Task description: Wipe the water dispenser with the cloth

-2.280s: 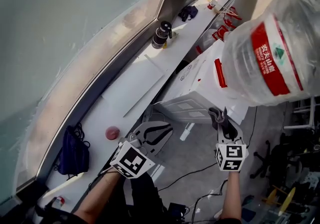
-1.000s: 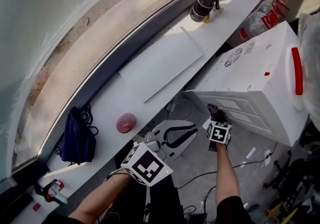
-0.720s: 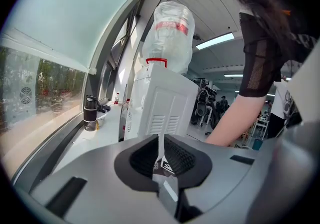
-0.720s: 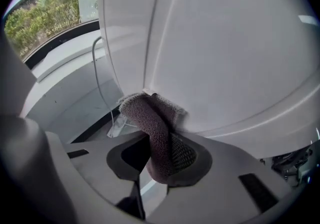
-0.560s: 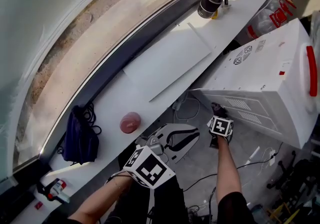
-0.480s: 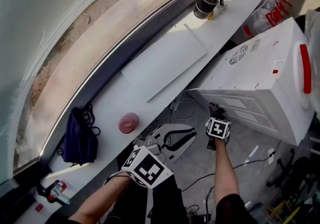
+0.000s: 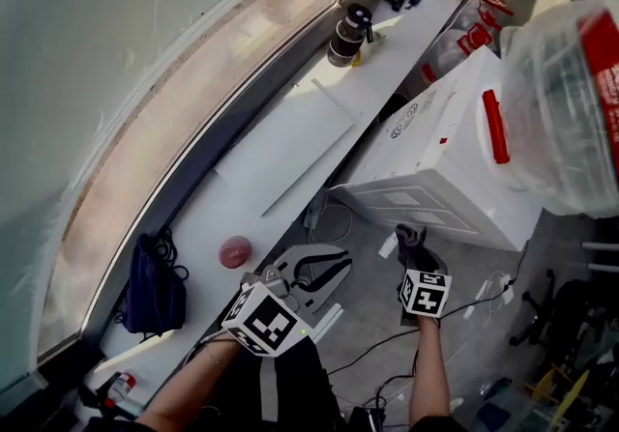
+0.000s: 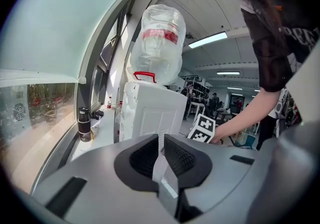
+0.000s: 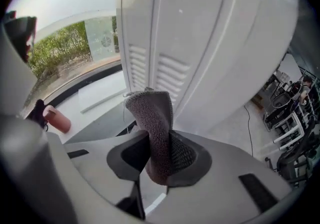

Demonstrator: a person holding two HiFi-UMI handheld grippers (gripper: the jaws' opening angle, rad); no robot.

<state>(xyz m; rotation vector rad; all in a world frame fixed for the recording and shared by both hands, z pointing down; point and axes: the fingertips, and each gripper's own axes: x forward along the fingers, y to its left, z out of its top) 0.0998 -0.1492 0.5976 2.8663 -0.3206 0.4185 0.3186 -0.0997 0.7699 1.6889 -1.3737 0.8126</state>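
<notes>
The white water dispenser (image 7: 435,155) stands by the sill, with a clear bottle (image 7: 571,82) bearing a red label on top. Its vented back panel (image 9: 170,42) fills the right gripper view. My right gripper (image 7: 414,244) is shut on a grey cloth (image 9: 152,118), whose folded tip sticks up at the panel's lower vents; I cannot tell whether it touches. My left gripper (image 7: 334,271) hangs low to the left, shut on nothing. In the left gripper view my left gripper (image 8: 161,140) faces the dispenser (image 8: 150,113) from a distance.
On the white sill (image 7: 203,227) lie a pink round object (image 7: 235,250), a dark blue bag (image 7: 150,285), a flat white board (image 7: 290,145) and a dark flask (image 7: 346,34). Cables (image 7: 387,343) run over the grey floor. Office chairs (image 7: 542,309) stand at the right.
My right gripper with the cloth has slid a little down off the vented panel. The head view has swung, and the bottle shows again. The left gripper has hardly moved.
</notes>
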